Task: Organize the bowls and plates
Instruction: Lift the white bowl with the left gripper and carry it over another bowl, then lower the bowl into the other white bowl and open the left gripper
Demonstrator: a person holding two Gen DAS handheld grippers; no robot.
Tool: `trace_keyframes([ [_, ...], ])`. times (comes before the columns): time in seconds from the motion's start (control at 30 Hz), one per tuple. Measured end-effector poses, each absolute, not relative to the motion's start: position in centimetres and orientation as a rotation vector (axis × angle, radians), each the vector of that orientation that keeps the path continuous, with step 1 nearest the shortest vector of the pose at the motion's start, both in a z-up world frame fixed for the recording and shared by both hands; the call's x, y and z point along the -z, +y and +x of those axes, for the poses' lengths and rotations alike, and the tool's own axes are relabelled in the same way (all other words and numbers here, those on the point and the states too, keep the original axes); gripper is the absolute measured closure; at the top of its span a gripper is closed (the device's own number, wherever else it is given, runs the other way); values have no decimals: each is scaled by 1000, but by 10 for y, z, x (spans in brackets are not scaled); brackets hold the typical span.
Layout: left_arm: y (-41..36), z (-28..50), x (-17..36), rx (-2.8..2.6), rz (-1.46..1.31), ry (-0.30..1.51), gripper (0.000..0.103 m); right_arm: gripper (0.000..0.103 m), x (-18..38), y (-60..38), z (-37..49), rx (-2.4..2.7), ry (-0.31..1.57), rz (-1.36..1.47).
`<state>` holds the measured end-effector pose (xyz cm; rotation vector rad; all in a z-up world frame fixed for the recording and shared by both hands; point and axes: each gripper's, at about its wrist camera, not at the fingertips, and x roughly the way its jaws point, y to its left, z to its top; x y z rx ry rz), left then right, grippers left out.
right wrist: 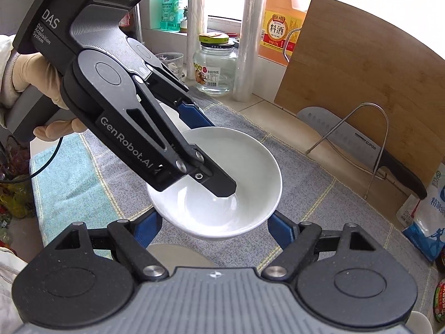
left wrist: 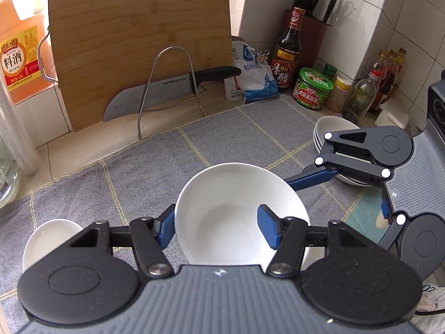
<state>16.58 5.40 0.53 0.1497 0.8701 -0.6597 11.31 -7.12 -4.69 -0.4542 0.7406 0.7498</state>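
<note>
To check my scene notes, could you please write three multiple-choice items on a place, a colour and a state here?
1. Where is the knife? A in a sink; B in the wire rack before the cutting board; C on the cloth.
2. What colour is the held bowl? A white; B blue; C green.
3. The left gripper is: A open, empty; B shut on the bowl's rim; C out of view.
B, the blade rests through the rack; A, plainly white; B, one finger inside, one outside the wall.
</note>
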Motion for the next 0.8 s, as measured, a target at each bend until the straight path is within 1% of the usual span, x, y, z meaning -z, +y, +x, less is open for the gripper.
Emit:
trace_keyframes([
  [0.37,37,133,-9,707,152,860,43,17,41,-90,79,-712,747,-436],
  [0.8,27,111,9,739,122,902,43,17,54,-102,53,-689,807,-424],
])
